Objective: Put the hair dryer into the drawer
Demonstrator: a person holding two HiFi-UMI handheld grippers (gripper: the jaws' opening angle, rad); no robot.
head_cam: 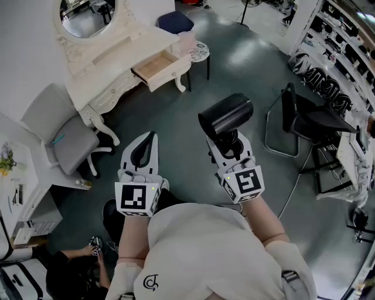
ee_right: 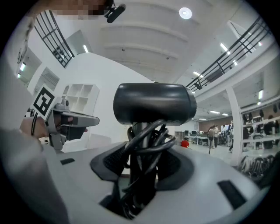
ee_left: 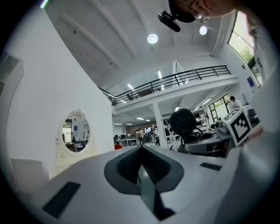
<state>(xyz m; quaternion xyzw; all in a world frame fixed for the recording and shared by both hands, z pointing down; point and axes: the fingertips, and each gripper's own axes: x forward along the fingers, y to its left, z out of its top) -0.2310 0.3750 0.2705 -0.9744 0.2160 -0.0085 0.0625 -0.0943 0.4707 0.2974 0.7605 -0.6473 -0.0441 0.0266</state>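
Right claw (ee_right: pixel 142 153) grips hair dryer (ee_right: pixel 154 103); only head view shows open drawer (head_cam: pixel 167 75).

The dressing table (head_cam: pixel 126 50) stands far left, with its mirror (head_cam: pixel 88 14) on top at the back and its drawer (head_cam: pixel 157 65) pulled out of the front, toward the right. A chair (head_cam: pixel 70 137) stands on the near-left side of that table, close by its leg. A small round table (head_cam: pixel 200 51) sits just right of the drawer. Shelving (head_cam: pixel 337 53) runs along the far right, with an office chair (head_cam: pixel 304 120) before it. Nearest, the left gripper (head_cam: pixel 152 136) and right gripper (head_cam: pixel 227 140) lie side by side, well apart from the drawer, and the hair dryer (head_cam: pixel 225 114) stands between the right one's jaws
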